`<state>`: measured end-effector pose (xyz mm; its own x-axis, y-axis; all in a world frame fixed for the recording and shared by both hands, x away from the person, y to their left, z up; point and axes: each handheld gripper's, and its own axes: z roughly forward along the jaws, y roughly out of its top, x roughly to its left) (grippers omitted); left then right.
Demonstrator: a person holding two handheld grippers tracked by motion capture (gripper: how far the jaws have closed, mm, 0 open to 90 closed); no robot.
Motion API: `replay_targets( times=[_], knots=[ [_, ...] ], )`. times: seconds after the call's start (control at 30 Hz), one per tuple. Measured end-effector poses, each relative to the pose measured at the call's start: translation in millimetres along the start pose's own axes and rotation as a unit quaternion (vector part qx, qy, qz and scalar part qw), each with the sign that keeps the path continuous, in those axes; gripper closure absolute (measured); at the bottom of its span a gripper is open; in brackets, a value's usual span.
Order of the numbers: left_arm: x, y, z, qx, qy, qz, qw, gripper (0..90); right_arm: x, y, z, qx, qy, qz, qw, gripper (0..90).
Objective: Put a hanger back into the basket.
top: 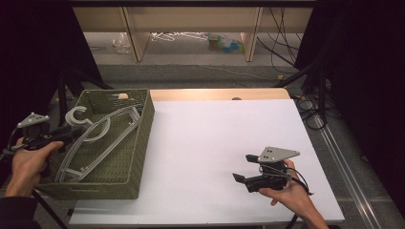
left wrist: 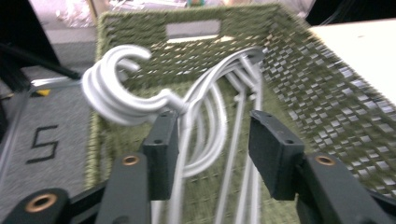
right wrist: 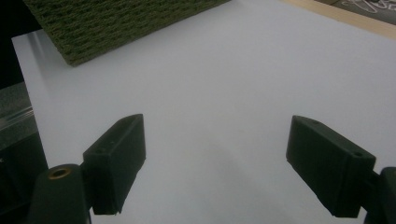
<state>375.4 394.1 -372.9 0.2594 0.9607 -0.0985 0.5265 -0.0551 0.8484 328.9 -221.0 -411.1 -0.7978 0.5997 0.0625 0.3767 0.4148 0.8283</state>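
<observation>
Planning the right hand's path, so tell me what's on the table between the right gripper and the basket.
Nothing: in the high view, bare white table runs from the right gripper to the basket. The right gripper view shows the same.

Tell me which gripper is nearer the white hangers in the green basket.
Left. The left gripper is open at the white hangers in the basket; the right gripper sits across the table.
</observation>
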Motion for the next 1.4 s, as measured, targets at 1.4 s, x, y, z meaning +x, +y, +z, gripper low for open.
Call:
replay_targets(
  times=[1.4],
  knots=[
    [-181.8,-37.0,-17.5,-0.082,-0.187,0.065,0.9767,24.2,-1.9,-4.0,-0.3,-0.017,-0.003,0.013,0.9998,19.8]
  ],
)
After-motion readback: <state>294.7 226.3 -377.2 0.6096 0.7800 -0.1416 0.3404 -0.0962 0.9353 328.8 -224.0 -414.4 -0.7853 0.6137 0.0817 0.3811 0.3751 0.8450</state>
